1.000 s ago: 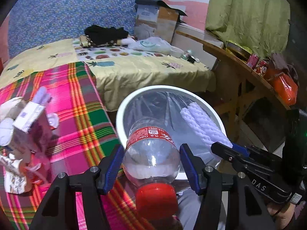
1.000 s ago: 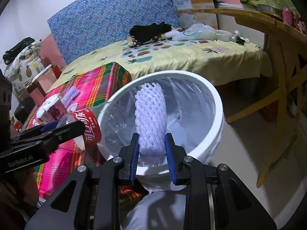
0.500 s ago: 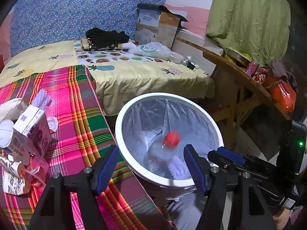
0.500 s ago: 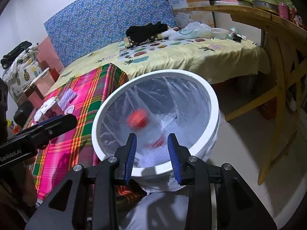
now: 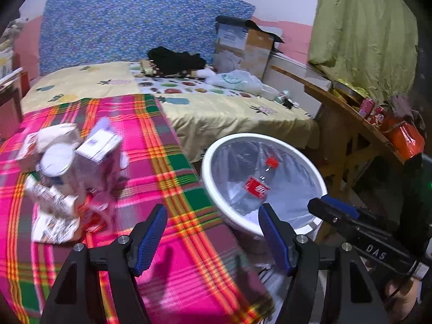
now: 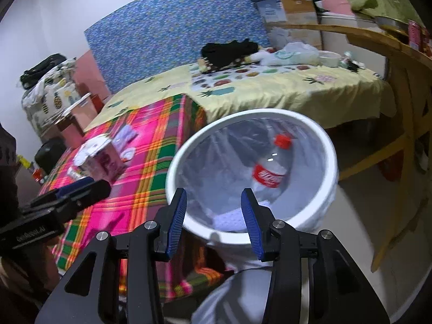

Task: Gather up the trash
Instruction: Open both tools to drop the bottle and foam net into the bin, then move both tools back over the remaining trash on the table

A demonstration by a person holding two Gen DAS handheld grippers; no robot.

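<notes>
A white bin [image 5: 213, 172] [image 6: 175, 167] with a clear liner stands beside the plaid-covered table [image 5: 167, 178] [image 6: 151, 145]. Inside it lie a clear plastic bottle [image 5: 256, 187] [image 6: 270, 175] with a red cap and red label, and white foam netting [image 6: 229, 220]. My left gripper [image 5: 213, 236] is open and empty over the table's edge, left of the bin. My right gripper [image 6: 213, 216] is open and empty at the bin's near rim. A heap of trash, with a carton [image 5: 100, 151] [image 6: 104, 159], a white lid [image 5: 56, 159] and crumpled wrappers [image 5: 51, 210], lies on the table.
A bed with a yellow cover [image 5: 216, 108] [image 6: 270, 86] lies behind the table and bin. A wooden table [image 5: 359, 124] [image 6: 399, 51] with cans and snack bags stands at the right. A cardboard box [image 5: 243, 48] stands behind the bed.
Both grippers opened and dropped their loads into the bin: the bottle from the left, the foam netting from the right. The left gripper then swung left over the table.
</notes>
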